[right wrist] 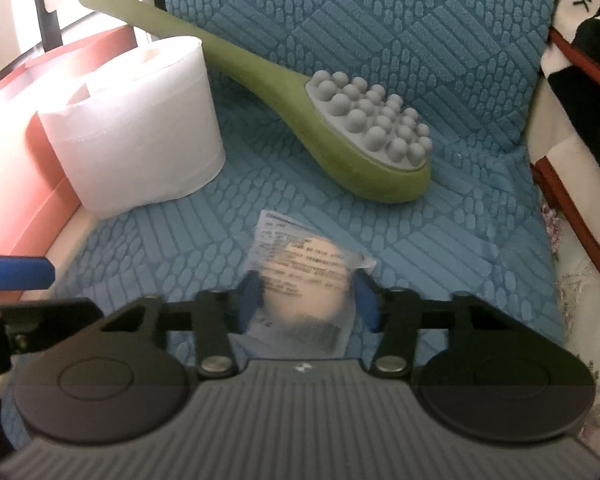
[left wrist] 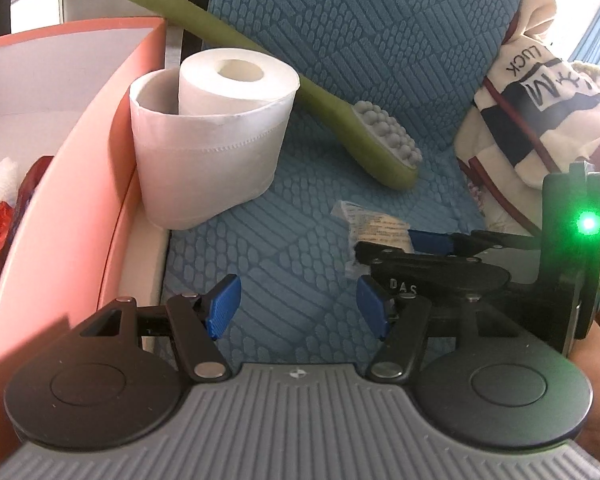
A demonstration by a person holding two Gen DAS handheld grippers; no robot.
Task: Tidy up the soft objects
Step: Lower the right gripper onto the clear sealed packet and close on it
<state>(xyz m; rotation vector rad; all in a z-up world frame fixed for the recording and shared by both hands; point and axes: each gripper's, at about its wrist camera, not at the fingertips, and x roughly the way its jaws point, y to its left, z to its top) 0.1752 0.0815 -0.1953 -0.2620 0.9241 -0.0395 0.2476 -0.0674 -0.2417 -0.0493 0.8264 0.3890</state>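
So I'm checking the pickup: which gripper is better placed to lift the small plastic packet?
Right. The right gripper already straddles the plastic packet on the blue cushion; the left gripper stands open over bare cushion beside it.

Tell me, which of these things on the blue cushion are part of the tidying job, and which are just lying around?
Part of the job:
- plastic packet, between the right gripper pads
- toilet roll
- green massage brush
- orange box, probably the container

Just there:
- blue cushion
- printed fabric bag
- left gripper, open and holding nothing
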